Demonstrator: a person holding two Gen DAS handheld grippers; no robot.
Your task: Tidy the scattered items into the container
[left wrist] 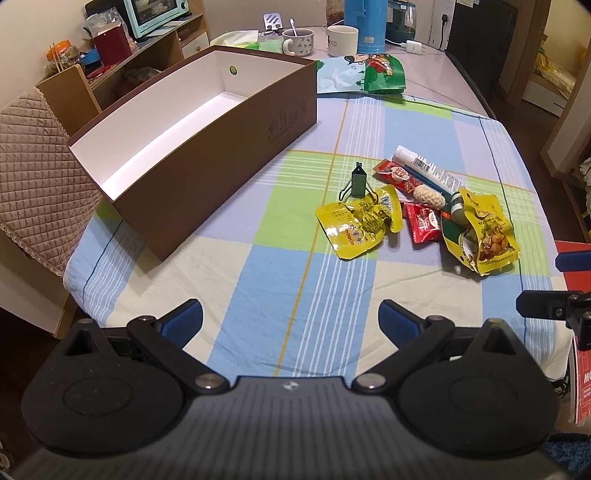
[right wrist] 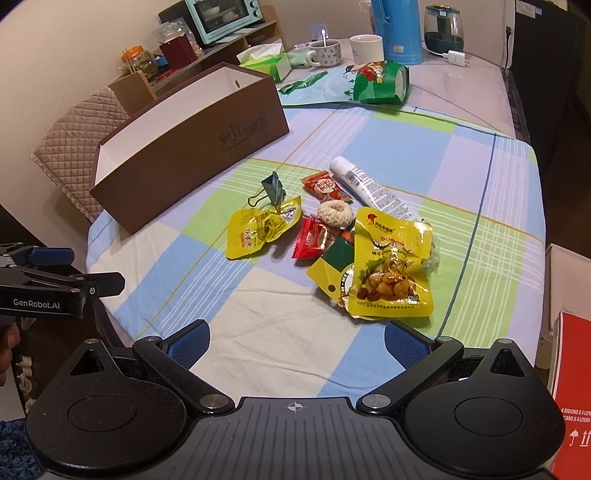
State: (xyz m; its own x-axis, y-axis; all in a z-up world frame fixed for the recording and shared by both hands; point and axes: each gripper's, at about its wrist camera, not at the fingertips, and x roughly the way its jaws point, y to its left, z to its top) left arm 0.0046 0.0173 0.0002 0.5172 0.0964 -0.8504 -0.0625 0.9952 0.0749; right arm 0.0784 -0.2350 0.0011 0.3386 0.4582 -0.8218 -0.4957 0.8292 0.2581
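Checked tablecloth [right wrist: 258,332]; gripper marked "GenRobot.AI".

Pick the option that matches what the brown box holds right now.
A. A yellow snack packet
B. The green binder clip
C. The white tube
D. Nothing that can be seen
D: the brown box shows only bare white inside walls and floor, while the binder clip, white tube and yellow snack packet all lie on the checked tablecloth beside it.

Behind the blue thermos [right wrist: 397,29]: nothing clear. Beside it stand two mugs [right wrist: 365,47]; a mint toaster oven [right wrist: 221,16] sits far left.
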